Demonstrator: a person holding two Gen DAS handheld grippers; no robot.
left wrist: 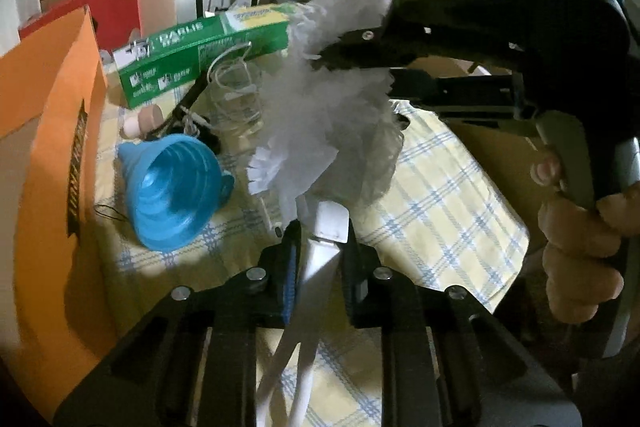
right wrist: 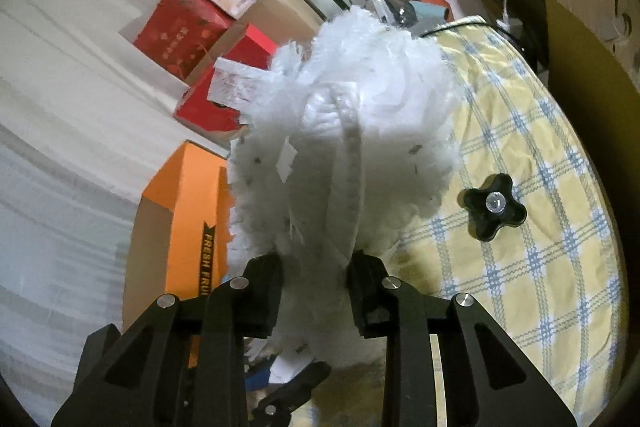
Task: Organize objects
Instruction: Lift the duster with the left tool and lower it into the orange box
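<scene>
A: Where's the white duster (left wrist: pixel 332 115)?

B: Mid-frame, above the checked table (left wrist: pixel 440 195). The left hand-held gripper (left wrist: pixel 320 247) clamps its white handle; the right hand-held gripper (right wrist: pixel 316 279) pinches its fluffy head.

A: Nearby?

B: A blue funnel (left wrist: pixel 176 191), lower left; a green box (left wrist: pixel 200 55) behind.

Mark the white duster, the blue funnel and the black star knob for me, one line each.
white duster (left wrist: pixel 332 131): left wrist view, on the fluffy head.
blue funnel (left wrist: pixel 176 195): left wrist view, inside the ribbed cone.
black star knob (right wrist: pixel 494 213): right wrist view, on the black body beside the metal centre screw.
</scene>
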